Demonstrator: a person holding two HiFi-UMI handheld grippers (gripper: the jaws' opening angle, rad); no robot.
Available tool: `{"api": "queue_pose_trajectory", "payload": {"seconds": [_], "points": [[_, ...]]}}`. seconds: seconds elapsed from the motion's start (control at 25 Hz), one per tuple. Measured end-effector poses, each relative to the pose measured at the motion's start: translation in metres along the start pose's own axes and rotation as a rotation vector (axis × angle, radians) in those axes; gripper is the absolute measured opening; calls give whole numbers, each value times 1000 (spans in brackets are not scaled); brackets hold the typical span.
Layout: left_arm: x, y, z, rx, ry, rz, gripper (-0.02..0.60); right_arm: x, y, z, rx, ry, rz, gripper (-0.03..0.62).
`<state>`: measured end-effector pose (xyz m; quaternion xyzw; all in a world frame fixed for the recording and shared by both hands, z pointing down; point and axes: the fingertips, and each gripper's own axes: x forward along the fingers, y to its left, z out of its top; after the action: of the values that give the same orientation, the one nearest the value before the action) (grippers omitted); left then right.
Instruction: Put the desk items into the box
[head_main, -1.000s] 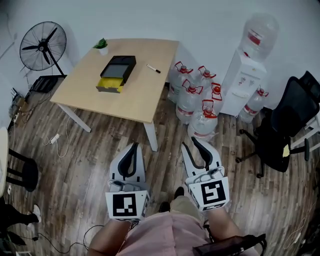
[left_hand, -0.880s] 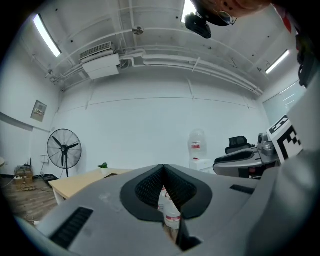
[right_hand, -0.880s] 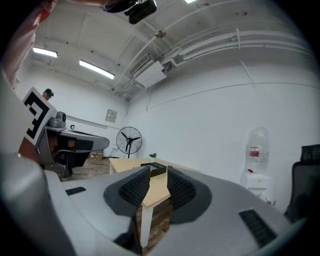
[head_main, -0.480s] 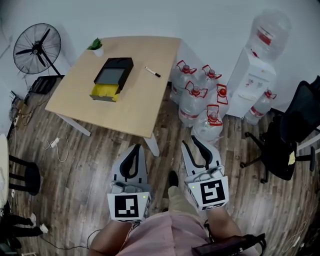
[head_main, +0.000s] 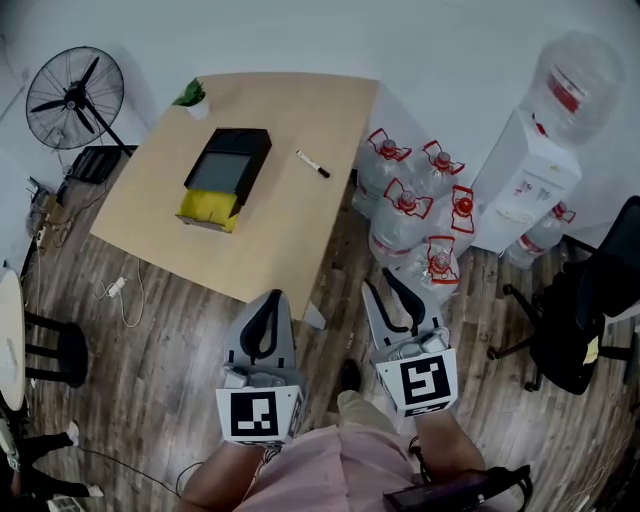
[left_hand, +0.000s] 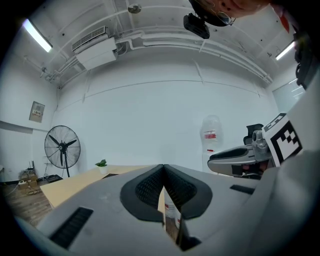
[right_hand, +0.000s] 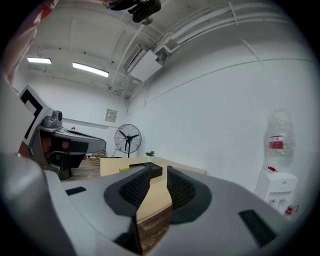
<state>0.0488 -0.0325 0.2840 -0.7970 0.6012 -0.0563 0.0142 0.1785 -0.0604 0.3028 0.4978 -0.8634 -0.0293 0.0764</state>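
A black box (head_main: 228, 165) with a yellow drawer pulled out at its near end lies on the wooden desk (head_main: 280, 230). A black marker (head_main: 313, 165) lies to its right, and a small potted plant (head_main: 190, 97) stands at the far left corner. My left gripper (head_main: 270, 298) hangs short of the desk's near edge, shut and holding nothing. The right gripper (head_main: 378, 285) is beside it, its jaws a narrow gap apart and holding nothing. In the right gripper view the box (right_hand: 147, 169) shows just past the right gripper (right_hand: 158, 172).
Several big water bottles (head_main: 410, 200) stand on the floor right of the desk, next to a white water dispenser (head_main: 540, 170). A standing fan (head_main: 75, 85) is at the far left. A black office chair (head_main: 590, 310) sits at the right, a stool (head_main: 50, 350) at the left.
The desk and the water bottles have come nearer to both grippers in the head view. Both grippers keep the same pose and the same jaw spacing.
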Motion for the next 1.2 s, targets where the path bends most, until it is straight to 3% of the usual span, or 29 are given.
{"api": "queue_pose_trajectory", "payload": {"seconds": [0.32, 0.52, 0.84, 1.2], "points": [[37, 22, 26, 19, -45, 43, 11, 42, -23, 16, -22, -9, 29, 104], [53, 37, 35, -25, -61, 55, 10, 69, -24, 21, -45, -5, 42, 104], [110, 88, 15, -43, -47, 19, 10, 139, -23, 21, -85, 2, 16, 106], [190, 142, -14, -62, 16, -47, 11, 230, -34, -3, -93, 100, -20, 110]]}}
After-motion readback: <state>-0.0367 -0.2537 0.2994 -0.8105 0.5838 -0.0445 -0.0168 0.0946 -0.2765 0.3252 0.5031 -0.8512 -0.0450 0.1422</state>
